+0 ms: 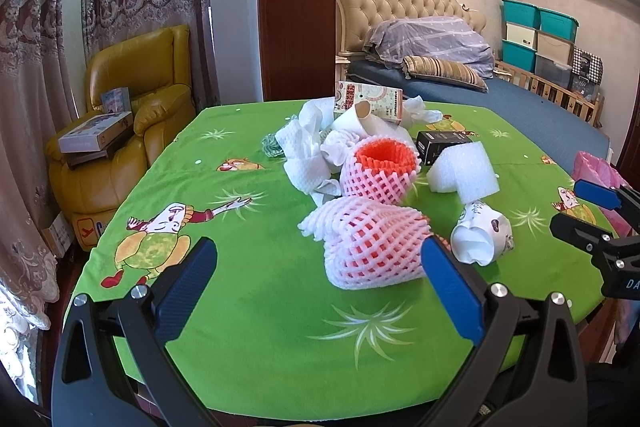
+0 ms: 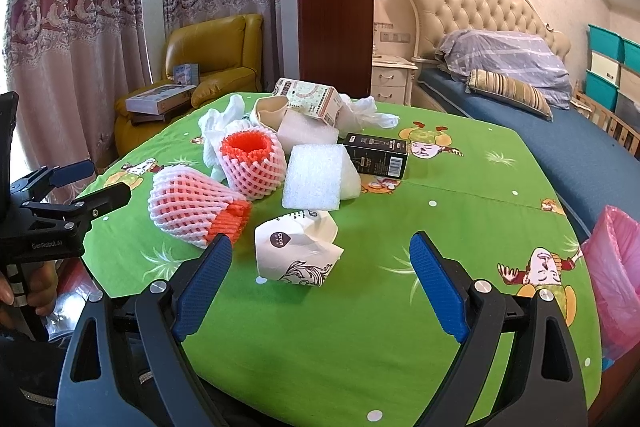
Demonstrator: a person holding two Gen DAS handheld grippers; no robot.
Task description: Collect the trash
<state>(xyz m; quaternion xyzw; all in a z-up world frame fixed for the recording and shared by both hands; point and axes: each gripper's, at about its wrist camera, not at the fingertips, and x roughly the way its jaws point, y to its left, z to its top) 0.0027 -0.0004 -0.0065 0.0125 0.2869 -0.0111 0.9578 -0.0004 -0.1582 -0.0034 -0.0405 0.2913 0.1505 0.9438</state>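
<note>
A heap of trash lies on the green tablecloth (image 1: 248, 299). Nearest my open left gripper (image 1: 320, 255) is a pink foam fruit net (image 1: 372, 247), just beyond its fingertips. A second net with an orange lining (image 2: 252, 163) stands behind it. A crumpled paper cup (image 2: 298, 251) sits just ahead of my open right gripper (image 2: 322, 247), between its fingers' line. White foam blocks (image 2: 314, 179), a black carton (image 2: 378, 155), a printed carton (image 2: 312, 99) and crumpled tissues (image 1: 308, 143) lie further back. Nothing is held by either gripper.
A pink bin bag (image 2: 614, 275) hangs at the table's right edge. A yellow armchair (image 1: 132, 131) with boxes stands at the left by the curtains. A bed (image 2: 520, 115) and stacked storage bins (image 1: 536, 35) are behind. The person's hand (image 2: 24, 291) holds the left gripper's handle.
</note>
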